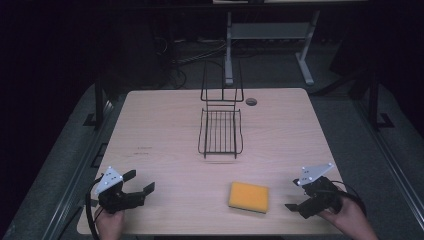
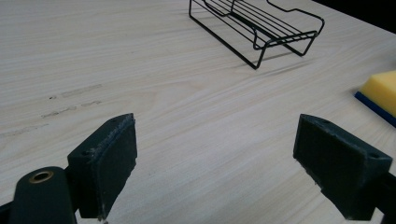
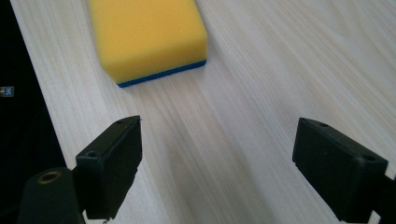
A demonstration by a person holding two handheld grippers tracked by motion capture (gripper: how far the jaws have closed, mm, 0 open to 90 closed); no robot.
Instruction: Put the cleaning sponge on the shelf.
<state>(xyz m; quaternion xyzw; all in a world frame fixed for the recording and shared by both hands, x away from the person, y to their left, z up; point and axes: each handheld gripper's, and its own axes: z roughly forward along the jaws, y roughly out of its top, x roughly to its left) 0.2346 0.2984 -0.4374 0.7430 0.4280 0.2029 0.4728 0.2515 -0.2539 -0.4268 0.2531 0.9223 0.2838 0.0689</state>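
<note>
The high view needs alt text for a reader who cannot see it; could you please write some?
A yellow sponge lies near the front edge of a light wooden table, with a black wire rack standing farther back at the centre. A person's hands hold an open left tool and an open right tool at the near corners, touching nothing.

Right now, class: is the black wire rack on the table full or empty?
Empty. The black wire rack holds nothing; pale table shows through its bars, and the yellow sponge lies apart, nearer the person.

Bright tabletop (image 1: 170, 130) — dark surroundings, soft shadows
</note>
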